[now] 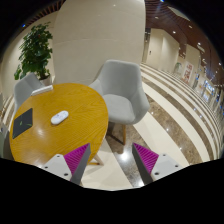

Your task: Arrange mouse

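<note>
A white mouse (60, 117) lies on a round yellow wooden table (70, 128), beyond and to the left of my fingers. A dark mouse pad (23, 123) lies on the table left of the mouse. My gripper (111, 158) is open and empty, its magenta pads (76, 156) set wide apart over the floor beside the table's near edge. Nothing stands between the fingers.
A grey chair (122, 88) stands right of the table, another grey chair (27, 88) behind it to the left. A potted plant (36, 52) and a wide pale column (95, 35) stand behind. Glossy tiled floor (160, 125) stretches to the right.
</note>
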`<state>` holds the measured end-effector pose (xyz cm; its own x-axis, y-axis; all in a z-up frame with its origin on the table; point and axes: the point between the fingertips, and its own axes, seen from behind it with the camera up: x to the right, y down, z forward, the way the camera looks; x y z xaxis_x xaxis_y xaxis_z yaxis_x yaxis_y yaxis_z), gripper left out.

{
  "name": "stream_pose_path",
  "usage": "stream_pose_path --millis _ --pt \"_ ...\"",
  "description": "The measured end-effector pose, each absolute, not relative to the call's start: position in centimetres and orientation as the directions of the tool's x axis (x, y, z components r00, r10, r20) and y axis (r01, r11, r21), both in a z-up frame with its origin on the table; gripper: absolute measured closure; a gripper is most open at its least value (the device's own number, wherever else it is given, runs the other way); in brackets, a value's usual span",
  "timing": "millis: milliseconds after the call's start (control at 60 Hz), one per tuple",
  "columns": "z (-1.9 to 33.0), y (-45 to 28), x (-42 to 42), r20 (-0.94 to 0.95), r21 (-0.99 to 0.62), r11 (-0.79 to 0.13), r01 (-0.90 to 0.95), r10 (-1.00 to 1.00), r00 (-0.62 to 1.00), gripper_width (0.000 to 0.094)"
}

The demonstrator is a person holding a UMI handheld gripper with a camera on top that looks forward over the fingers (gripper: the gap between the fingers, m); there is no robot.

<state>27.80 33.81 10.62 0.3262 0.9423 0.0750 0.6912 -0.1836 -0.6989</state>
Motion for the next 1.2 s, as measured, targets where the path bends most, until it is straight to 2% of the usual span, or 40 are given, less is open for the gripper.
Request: stream_pose_path --millis 433,750,1017,1200 --pt "10.3 33.1 27.5 0.061 -0.707 -0.134 0.695 0.967 0.248 0.0068" --pt "10.4 23.4 23.8 0.024 -0.714 -0.016 0.7 0.999 0.047 0.007" --pt "8.1 16.3 21.9 0.006 -0.706 0.07 0.705 0.996 -0.094 0.0068" --pt "6.4 13.8 20.1 -0.012 -0.7 0.08 0.71 0.992 -0.123 0.007"
